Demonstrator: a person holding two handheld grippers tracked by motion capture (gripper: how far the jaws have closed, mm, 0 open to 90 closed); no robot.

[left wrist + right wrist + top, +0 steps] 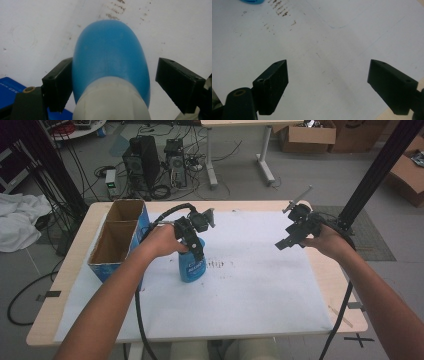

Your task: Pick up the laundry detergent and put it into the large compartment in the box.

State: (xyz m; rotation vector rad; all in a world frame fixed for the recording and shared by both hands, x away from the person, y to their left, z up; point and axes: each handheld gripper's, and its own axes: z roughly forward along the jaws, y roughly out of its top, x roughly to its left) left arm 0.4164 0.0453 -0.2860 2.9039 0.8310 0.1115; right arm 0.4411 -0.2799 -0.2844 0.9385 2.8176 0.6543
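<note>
blue plastic bottle (192, 266) straddled by the left gripper (194, 240) on the white table cover (260, 280).

the bottle stands upright just beside the blue cardboard box (117, 242); the left jaws are spread, one touching its side, the other apart. before closing, the jaws should be centred on the shoulder and squeezed evenly so it is not tipped. the right gripper (292, 237) is held wide open, well apart.

Blue bottle (192, 266) with a white neck stands upright on white table sheet.
</note>
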